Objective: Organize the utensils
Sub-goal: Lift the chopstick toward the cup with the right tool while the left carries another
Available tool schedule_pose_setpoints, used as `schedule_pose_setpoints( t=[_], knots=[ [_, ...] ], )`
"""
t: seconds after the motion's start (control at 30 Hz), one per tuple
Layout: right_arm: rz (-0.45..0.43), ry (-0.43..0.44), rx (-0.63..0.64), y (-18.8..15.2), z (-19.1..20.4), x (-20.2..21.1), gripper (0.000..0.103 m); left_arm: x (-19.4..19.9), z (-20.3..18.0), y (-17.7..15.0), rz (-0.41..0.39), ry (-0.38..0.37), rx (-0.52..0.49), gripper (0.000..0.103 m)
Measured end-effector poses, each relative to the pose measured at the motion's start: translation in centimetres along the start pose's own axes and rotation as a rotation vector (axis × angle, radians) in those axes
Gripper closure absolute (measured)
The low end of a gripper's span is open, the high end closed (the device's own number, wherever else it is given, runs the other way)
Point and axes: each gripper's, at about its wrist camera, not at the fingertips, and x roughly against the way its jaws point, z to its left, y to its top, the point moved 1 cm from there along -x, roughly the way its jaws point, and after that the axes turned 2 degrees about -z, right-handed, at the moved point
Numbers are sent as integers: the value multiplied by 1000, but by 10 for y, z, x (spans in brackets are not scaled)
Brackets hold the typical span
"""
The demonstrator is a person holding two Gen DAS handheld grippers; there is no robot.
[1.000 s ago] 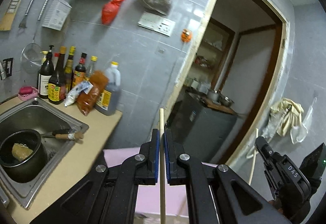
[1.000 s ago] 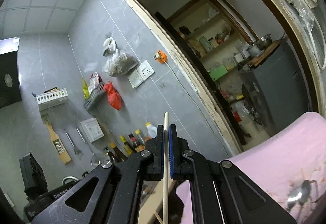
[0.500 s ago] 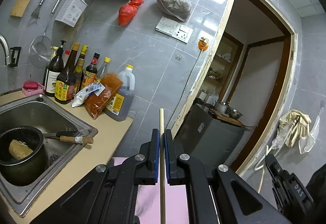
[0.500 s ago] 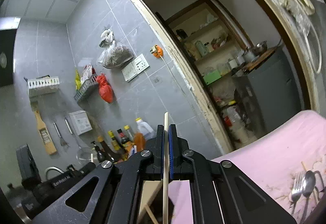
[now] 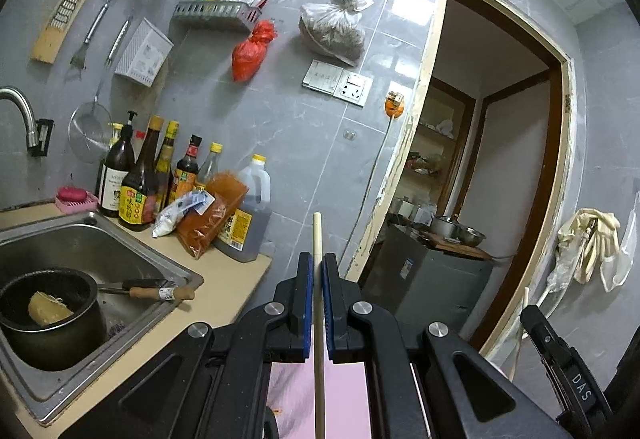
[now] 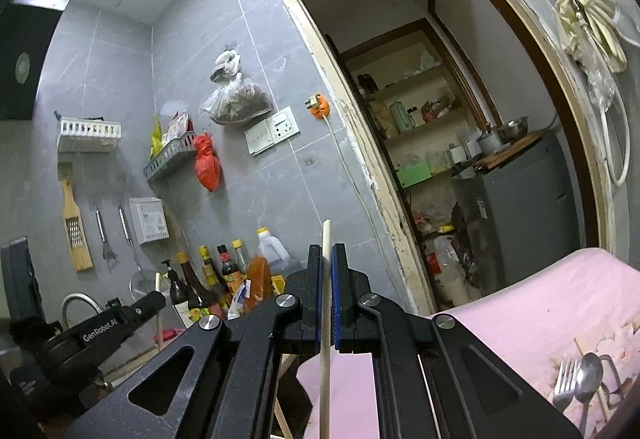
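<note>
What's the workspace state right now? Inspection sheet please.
Surface: pink cloth on the table; tan counter beside the sink.
Job's things: one chopstick in the left gripper, another chopstick in the right; fork and spoon lying on the cloth.
Clutter: bottles on the counter, pot in the sink.
Grippers: left gripper and right gripper each shut on a chopstick.
Cables: white cord from the orange plug.
Surroundings: grey tiled wall, open doorway.

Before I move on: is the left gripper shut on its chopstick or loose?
Shut on it: the left gripper has both blue pads pressed against the chopstick, which stands upright between them.
</note>
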Motion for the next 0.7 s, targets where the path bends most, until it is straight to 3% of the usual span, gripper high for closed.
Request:
schedule_pose_setpoints(
  t=[0.27,0.7],
  knots=[
    [-35,-11,92,-7,6,11,99,18,-6,-13,-88,12,-28,98],
    [-11,-13,139,-12,10,24,99,34,-23,-36,-88,-6,-149,98]
  ],
)
